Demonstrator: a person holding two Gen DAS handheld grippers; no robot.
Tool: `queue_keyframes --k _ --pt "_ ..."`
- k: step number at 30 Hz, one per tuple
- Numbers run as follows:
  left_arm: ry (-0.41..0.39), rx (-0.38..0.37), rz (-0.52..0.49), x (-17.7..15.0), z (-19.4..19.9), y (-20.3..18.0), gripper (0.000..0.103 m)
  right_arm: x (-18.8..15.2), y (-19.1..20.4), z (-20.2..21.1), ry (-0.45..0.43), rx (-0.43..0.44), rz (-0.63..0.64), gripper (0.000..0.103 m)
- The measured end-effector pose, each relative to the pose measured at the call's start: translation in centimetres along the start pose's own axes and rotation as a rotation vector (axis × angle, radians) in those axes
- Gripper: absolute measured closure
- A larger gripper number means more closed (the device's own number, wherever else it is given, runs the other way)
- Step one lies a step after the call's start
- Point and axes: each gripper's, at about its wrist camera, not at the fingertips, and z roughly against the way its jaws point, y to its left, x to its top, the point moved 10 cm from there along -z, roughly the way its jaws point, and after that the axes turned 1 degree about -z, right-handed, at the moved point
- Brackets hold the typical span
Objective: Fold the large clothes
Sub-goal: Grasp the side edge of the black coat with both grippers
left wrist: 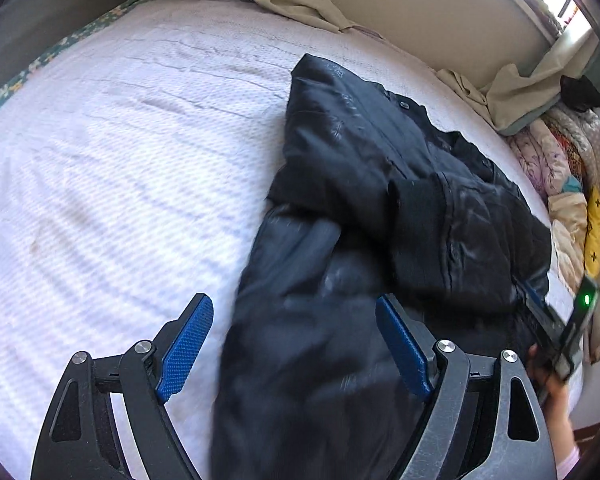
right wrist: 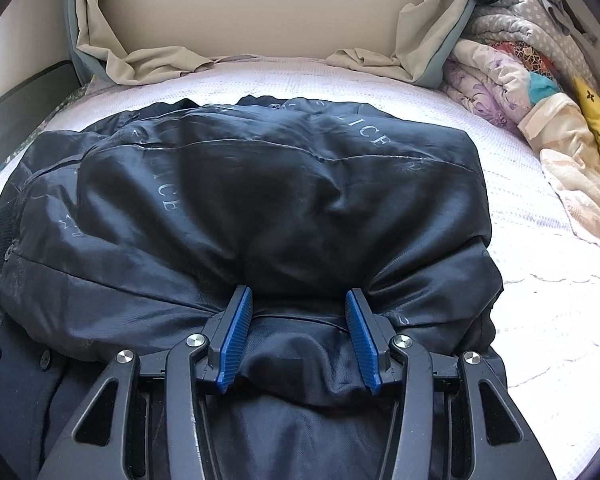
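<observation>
Jacket (right wrist: pixel 240 208) is spread across the bed (left wrist: pixel 100 160), partly folded. A thick fold near its hem is clenched by the right hand-held gripper (right wrist: pixel 296 336); the left hand-held gripper (left wrist: pixel 296 344) is released above it. Layers should be smoothed before folding.

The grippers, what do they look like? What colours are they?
The left gripper and the right gripper both have black angular arms with cut-out holes, round silver bolts and bumpy blue pads. The right one's body shows a small green light. A pink sleeve cuff peeks in.
</observation>
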Motion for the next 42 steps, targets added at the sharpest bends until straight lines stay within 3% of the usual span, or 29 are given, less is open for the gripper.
queue_keyframes --k 3,5,7,12,16,22,27,31,34,39,42 --pt "-0.010 0.000 -0.014 -1.1 1.5 0.9 0.017 0.3 0.0 0.9 0.041 0.047 -0.040 0.055" --pt "-0.019 -0.011 0.005 -2.2 2.2 1.9 0.016 0.8 -0.2 2.2 0.088 0.137 -0.119 0.043" --pt "-0.002 -0.012 0.040 -3.0 1.9 2.7 0.016 1.6 -0.5 4.6 0.103 0.261 -0.215 0.041" --pt "0.060 -0.050 0.041 -4.0 0.4 2.0 0.016 1.2 -3.4 8.3 0.130 0.269 -0.263 0.035" --pt "0.097 -0.071 0.016 -4.4 0.2 0.8 0.016 -1.2 -5.7 9.9 0.206 0.221 -0.290 0.032" --pt "0.116 -0.077 -0.011 -4.9 0.4 0.1 0.016 -7.4 -7.4 13.5 0.300 0.230 -0.302 0.028" --pt "0.150 -0.148 0.065 -5.5 0.3 0.7 0.016 -12.3 -9.2 16.2 0.305 0.244 -0.334 0.028" --pt "0.176 -0.168 0.124 -6.1 0.2 2.1 0.019 -16.3 -10.1 16.6 0.366 0.335 -0.460 0.028" --pt "0.202 -0.198 0.148 -6.9 0.2 2.7 0.020 -17.9 -10.4 16.7 0.422 0.458 -0.602 0.028" --pt "0.234 -0.248 0.131 -8.8 0.6 2.7 0.021 -19.0 -10.2 17.2 0.451 0.539 -0.644 0.028" --pt "0.273 -0.310 0.141 -10.5 1.3 2.6 0.022 -19.6 -9.2 17.7 0.466 0.544 -0.591 0.033"
